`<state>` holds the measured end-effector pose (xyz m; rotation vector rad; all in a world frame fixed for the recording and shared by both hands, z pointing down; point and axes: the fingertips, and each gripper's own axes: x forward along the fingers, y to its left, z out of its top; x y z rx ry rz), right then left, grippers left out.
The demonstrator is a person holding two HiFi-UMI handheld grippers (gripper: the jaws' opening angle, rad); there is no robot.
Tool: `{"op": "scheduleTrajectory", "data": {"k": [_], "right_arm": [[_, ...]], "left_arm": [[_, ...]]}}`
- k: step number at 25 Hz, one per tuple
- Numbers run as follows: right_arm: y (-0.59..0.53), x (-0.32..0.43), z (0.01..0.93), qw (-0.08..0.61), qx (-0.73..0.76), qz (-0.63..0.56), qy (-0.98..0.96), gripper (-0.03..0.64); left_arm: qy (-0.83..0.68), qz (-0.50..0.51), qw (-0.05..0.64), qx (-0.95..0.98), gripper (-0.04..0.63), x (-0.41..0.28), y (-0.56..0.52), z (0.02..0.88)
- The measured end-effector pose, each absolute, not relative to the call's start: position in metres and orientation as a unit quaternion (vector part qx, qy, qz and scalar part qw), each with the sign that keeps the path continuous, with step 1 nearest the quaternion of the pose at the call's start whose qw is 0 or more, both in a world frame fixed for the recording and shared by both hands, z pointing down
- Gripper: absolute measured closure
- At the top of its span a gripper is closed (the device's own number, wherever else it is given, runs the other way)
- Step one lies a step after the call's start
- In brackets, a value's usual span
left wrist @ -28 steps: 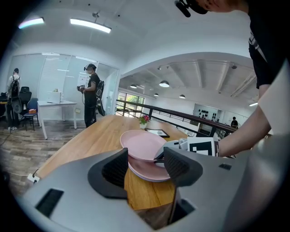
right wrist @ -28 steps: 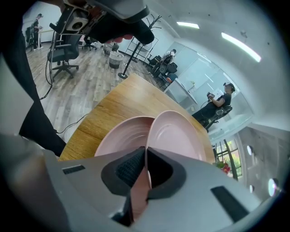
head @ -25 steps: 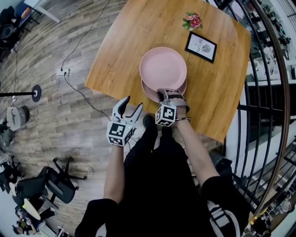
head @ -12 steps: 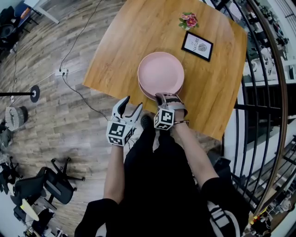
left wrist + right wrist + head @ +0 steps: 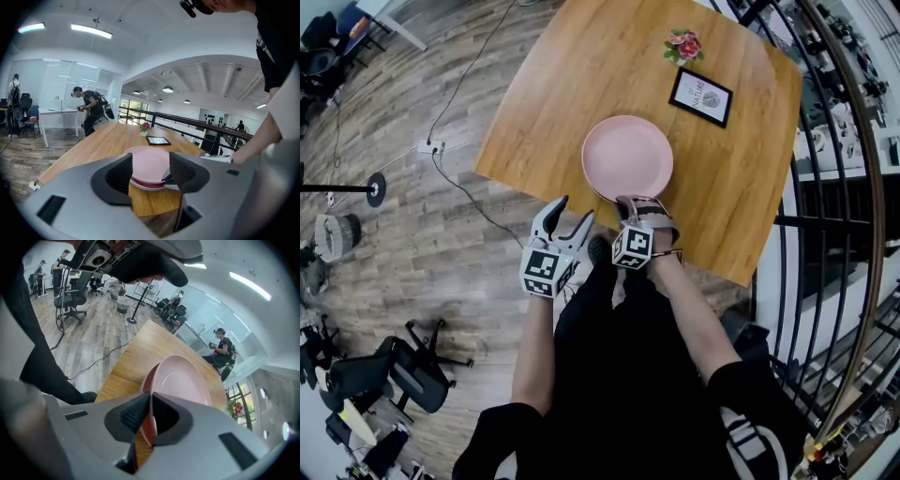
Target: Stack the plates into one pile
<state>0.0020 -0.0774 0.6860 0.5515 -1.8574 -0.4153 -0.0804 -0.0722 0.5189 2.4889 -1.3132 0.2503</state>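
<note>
The top plate [image 5: 627, 157] is round, smooth and pale pink, with a shallow raised rim and a matte sheen. It lies on a second plate [image 5: 146, 183], whose darker, reddish band shows as a thin crescent under the near edge. The two sit almost concentric in one pile, on the near half of the table [image 5: 562, 94], close to the edge facing the person.

The right gripper [image 5: 642, 201] reaches to the pile's near rim. In the right gripper view its two ribbed dark pads [image 5: 133, 416] are drawn narrow, pinching the thin edge of the pink plate, with the reddish surface just below the pinch. Whether the lower plate's rim is also caught, I cannot tell.

The left gripper [image 5: 574, 211] hangs off the table's near edge, over the floor [image 5: 412, 225], apart from the plates. Its grey moulded jaws stand wide open with nothing between them; the pile shows beyond the gap. Each gripper carries a cube with black-and-white square markers.

The table is warm, straight-grained wood with rounded corners. Farther along it lie a flat rectangular card in a black frame [image 5: 701, 97] and, beyond that, a small bunch of pink flowers [image 5: 684, 45]. The floor is grey-brown planking crossed by a thin black cable [image 5: 469, 197]. A black metal railing [image 5: 825, 187] of slim bars runs along the table's right side.
</note>
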Motion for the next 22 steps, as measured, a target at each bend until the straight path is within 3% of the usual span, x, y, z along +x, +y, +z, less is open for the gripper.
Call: {"op": "scheduleTrajectory", "data": {"k": [5,14,22], "right_arm": [[-0.075,0.004,0.685,0.547,0.234,-0.171,-0.786,0.581],[-0.07,0.005,0.676,0.531,0.23,-0.155,-0.801,0.492],[-0.062,0.028,0.659,0.519,0.234,-0.178,-0.802,0.499]], "left_arm": [[-0.462,0.089,0.155,0.869,0.334,-0.078,-0.07,0.512],[-0.467,0.088,0.159,0.865,0.335,-0.072,-0.06,0.51],[-0.476,0.089,0.167,0.859,0.336,-0.058,-0.052,0.516]]}}
